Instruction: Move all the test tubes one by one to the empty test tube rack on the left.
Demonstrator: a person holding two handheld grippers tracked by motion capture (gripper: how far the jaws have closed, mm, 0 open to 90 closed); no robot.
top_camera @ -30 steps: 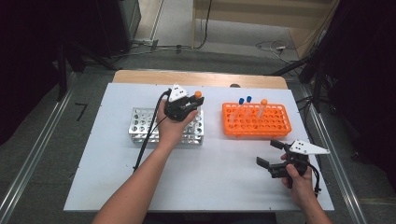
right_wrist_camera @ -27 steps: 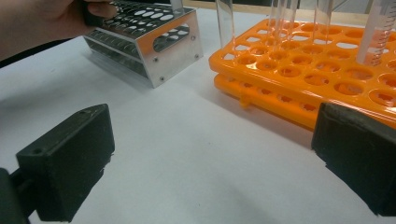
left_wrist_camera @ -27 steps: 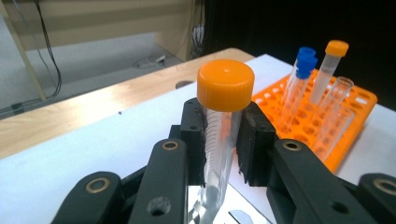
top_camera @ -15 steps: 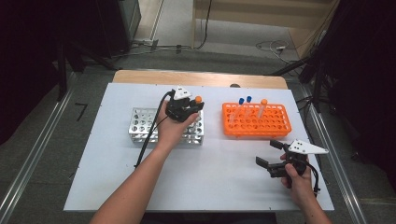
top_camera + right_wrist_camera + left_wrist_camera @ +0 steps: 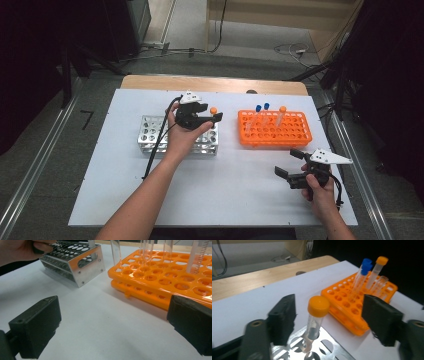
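An orange-capped clear tube (image 5: 317, 315) stands in a hole of the metal rack (image 5: 329, 350) at that rack's right end (image 5: 213, 110). My left gripper (image 5: 212, 117) hovers over it. Its jaws have just been opening and now stand wide on either side of the tube, apart from it (image 5: 332, 320). The orange rack (image 5: 275, 131) to the right holds two blue-capped tubes (image 5: 258, 108) and an orange-capped one (image 5: 282, 108). My right gripper (image 5: 287, 162) rests low near the front right, open and holding nothing (image 5: 112, 327), aimed at the orange rack (image 5: 160, 282).
The white table top (image 5: 225, 200) ends in a wooden strip (image 5: 215, 84) at the back. The metal rack (image 5: 150, 131) has several unfilled holes. A cable (image 5: 152, 155) trails from the left gripper across the table. Bare surface lies between the two racks and my right gripper.
The left gripper's jaws have spread apart and let go of the orange-capped tube, which stands in the metal rack. The right hand has stayed where it was.
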